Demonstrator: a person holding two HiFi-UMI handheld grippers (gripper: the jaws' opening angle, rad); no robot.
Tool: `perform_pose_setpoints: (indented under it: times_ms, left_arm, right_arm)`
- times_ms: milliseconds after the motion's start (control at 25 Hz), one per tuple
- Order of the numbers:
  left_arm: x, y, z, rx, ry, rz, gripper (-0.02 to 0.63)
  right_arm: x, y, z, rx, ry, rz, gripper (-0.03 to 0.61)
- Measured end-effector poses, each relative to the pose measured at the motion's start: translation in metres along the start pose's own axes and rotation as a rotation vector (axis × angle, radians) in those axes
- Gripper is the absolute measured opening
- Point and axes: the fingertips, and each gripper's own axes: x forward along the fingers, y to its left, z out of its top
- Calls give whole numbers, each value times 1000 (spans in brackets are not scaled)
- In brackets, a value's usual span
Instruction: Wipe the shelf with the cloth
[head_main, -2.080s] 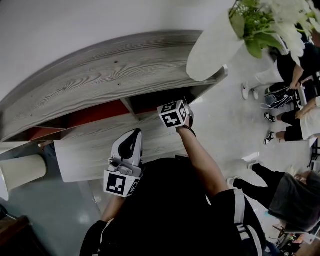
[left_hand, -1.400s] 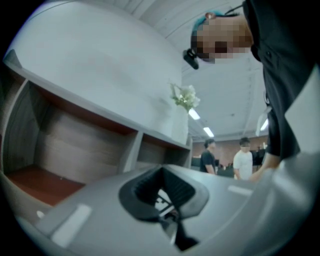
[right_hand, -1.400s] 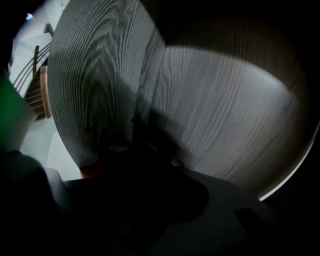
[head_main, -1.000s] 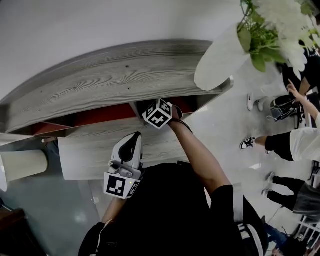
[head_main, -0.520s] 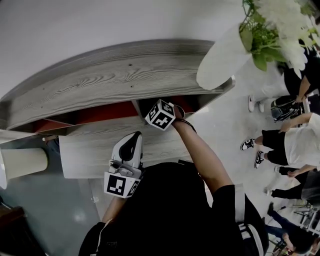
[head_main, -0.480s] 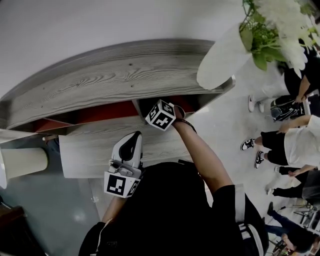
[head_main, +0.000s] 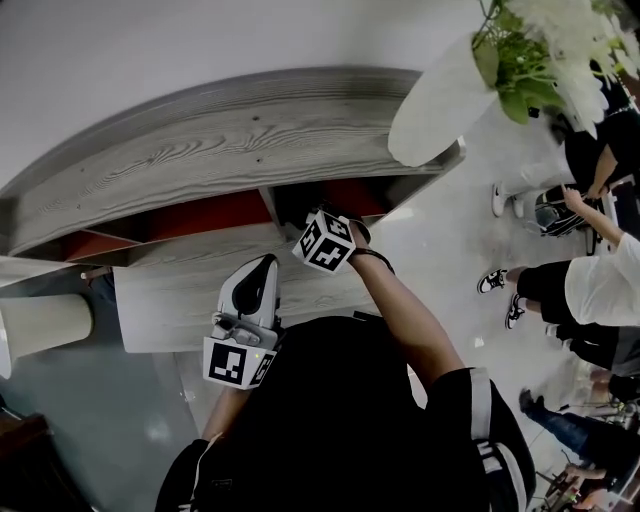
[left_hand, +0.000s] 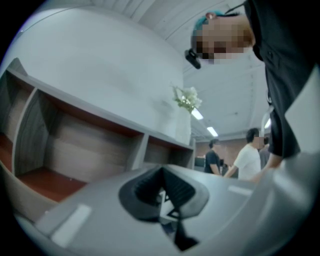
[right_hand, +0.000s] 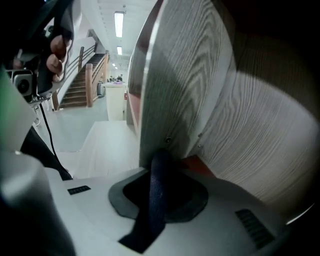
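Observation:
The grey wood shelf (head_main: 200, 160) has red-lined compartments under its top. My right gripper (right_hand: 159, 161) reaches into the right compartment; in the head view only its marker cube (head_main: 327, 243) shows, the jaws hidden under the shelf top. It is shut on a dark blue cloth (right_hand: 154, 202), whose end presses against the upright grey divider (right_hand: 175, 80) near the red floor of the compartment. My left gripper (head_main: 262, 270) is held back at my chest, shut and holding nothing, pointing at the shelf (left_hand: 75, 150).
A white vase with flowers (head_main: 440, 95) stands on the shelf's right end. A pale wooden ledge (head_main: 170, 300) lies below the compartments. A white cylinder (head_main: 45, 325) sits at the left. People (head_main: 600, 280) stand on the floor to the right.
My right gripper slid left along the shelf opening toward the divider, then dropped slightly lower. The left gripper stayed put.

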Motion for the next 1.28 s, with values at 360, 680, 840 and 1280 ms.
perform_pose_setpoints:
  times_ms: [360, 680, 840, 1280]
  left_arm:
    - [-2, -3, -3, -3, 13, -7, 5]
    - [4, -8, -13, -11, 45, -22, 5]
    - [7, -9, -13, -7, 43, -17, 5]
    - [14, -33, -29, -6, 85, -78, 5]
  right_arm:
    - [-31, 31, -6, 78, -54, -16, 52]
    - [-105, 29, 12, 384, -324, -157, 52]
    - [-146, 13, 20, 509, -441, -267, 52]
    - [-193, 11, 7, 579, -543, -456, 52]
